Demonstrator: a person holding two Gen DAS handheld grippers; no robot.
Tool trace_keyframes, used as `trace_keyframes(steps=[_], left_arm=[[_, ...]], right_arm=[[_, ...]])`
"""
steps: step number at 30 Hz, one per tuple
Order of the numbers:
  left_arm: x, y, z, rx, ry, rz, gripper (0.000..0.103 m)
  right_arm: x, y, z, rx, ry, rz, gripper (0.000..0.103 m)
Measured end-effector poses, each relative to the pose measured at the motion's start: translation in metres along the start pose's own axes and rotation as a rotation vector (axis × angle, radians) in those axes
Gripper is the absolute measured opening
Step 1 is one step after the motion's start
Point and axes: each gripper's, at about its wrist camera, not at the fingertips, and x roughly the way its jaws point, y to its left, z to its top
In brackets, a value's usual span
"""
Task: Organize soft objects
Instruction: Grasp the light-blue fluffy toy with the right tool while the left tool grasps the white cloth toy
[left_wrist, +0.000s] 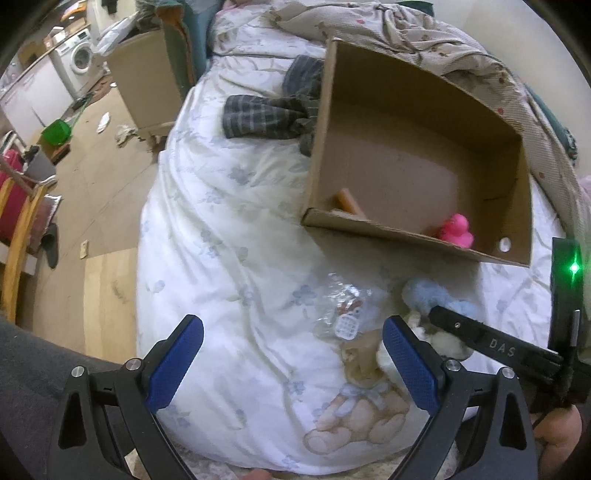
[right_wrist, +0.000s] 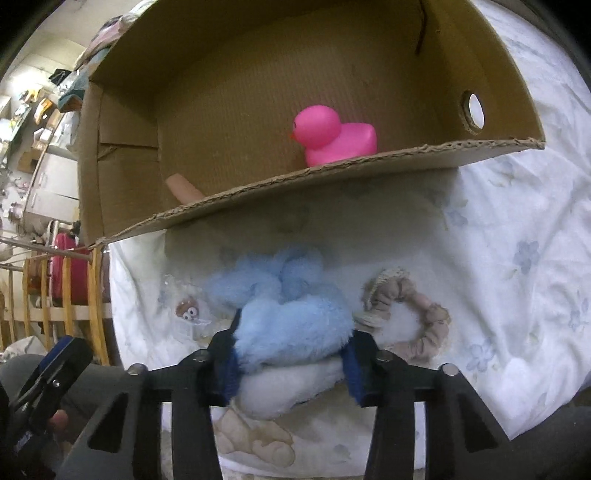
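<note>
A cardboard box (left_wrist: 406, 96) lies on the bed with a pink rubber duck (left_wrist: 456, 230) and a tan cylinder (left_wrist: 349, 201) inside; both views show it (right_wrist: 258, 44). My right gripper (right_wrist: 291, 354) is shut on a blue and white plush toy (right_wrist: 291, 325) just in front of the box's near wall. The duck (right_wrist: 332, 134) sits beyond that wall. A beige scrunchie (right_wrist: 410, 314) lies right of the plush. My left gripper (left_wrist: 291, 354) is open and empty above the duvet, left of the plush (left_wrist: 432, 295) and a clear plastic packet (left_wrist: 343, 314).
Dark striped cloth (left_wrist: 269, 114) lies left of the box. A beige patterned blanket (left_wrist: 443, 48) is bunched behind it. The bed's edge drops to the floor (left_wrist: 92, 177) on the left, with a wooden chair (left_wrist: 18, 221) and a washing machine (left_wrist: 77, 59).
</note>
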Motion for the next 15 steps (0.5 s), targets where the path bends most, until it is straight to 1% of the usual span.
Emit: trace_keyframes(steps=[2,3,6,9,12,13,15], left_arm=[[0.000,-0.003,0.000,0.013,-0.008,0.005,0.097],[0.000,-0.004,0.000,0.015,-0.009,0.006,0.097],[0.002,-0.004,0.000,0.015,-0.001,0.010,0.097],[0.005,-0.004,0.000,0.016,0.006,0.016,0.097],[0.009,-0.007,-0.002,0.024,0.025,0.010,0.097],[0.011,-0.010,-0.003,0.033,0.034,-0.002,0.095],[0.016,-0.019,-0.006,0.062,0.062,-0.043,0.088]], right_arm=[[-0.006,0.000,-0.002,-0.005,-0.019,0.009,0.038],[-0.014,-0.005,-0.001,-0.003,-0.027,0.028,0.036],[-0.036,-0.007,-0.005,-0.005,-0.085,0.067,0.036],[-0.061,-0.016,-0.011,0.017,-0.126,0.136,0.036],[-0.084,-0.024,-0.019,0.032,-0.178,0.156,0.036],[-0.090,-0.027,-0.022,0.040,-0.194,0.163,0.036],[-0.100,-0.032,-0.024,0.051,-0.215,0.168,0.036]])
